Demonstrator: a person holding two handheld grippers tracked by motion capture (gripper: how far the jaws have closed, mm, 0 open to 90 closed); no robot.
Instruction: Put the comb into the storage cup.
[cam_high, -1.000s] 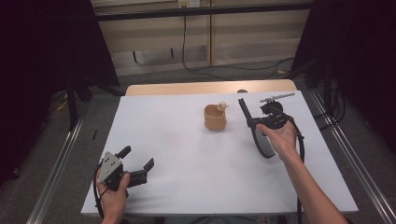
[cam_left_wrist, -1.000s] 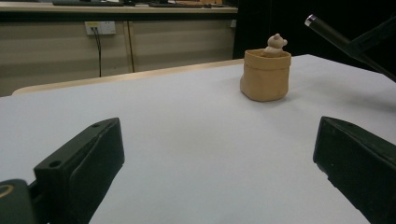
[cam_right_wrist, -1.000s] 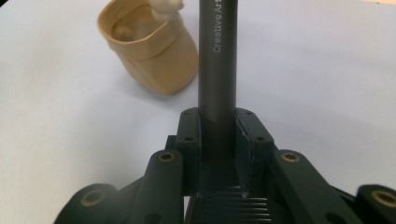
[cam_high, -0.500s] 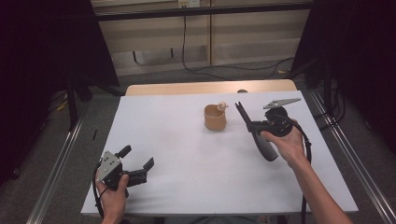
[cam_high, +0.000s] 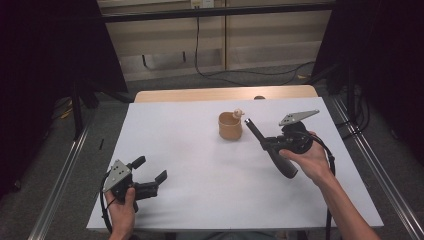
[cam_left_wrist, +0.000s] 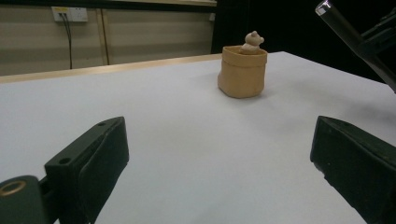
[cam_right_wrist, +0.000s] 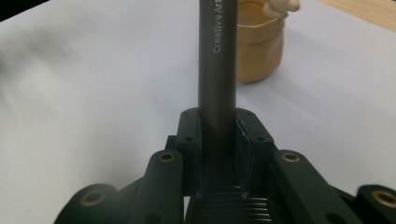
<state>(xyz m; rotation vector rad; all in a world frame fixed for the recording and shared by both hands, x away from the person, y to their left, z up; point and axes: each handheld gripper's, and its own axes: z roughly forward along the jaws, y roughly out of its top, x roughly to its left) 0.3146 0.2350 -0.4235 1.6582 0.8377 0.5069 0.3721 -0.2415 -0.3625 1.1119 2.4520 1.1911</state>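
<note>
1. While the left gripper (cam_high: 152, 170) rests low on the white table (cam_high: 200, 165), its jaws stand wide apart with nothing between them.
2. Seen from the left gripper view, the tan pouch (cam_left_wrist: 242, 71) stands upright well beyond those fingers (cam_left_wrist: 91, 158), a little toward the right one, and a small pale figure (cam_left_wrist: 252, 41) sits at its rim.
3. The right gripper (cam_right_wrist: 217, 128) has its jaws closed narrow on a dark pen (cam_right_wrist: 216, 56), which points out straight from between the fingers.
4. Beyond the fingers of the right gripper, the pen tip (cam_high: 248, 121) is just beside the pouch; whether they touch, I cannot tell.
5. On the pen barrel the letters "Creative Art" are readable.
</note>
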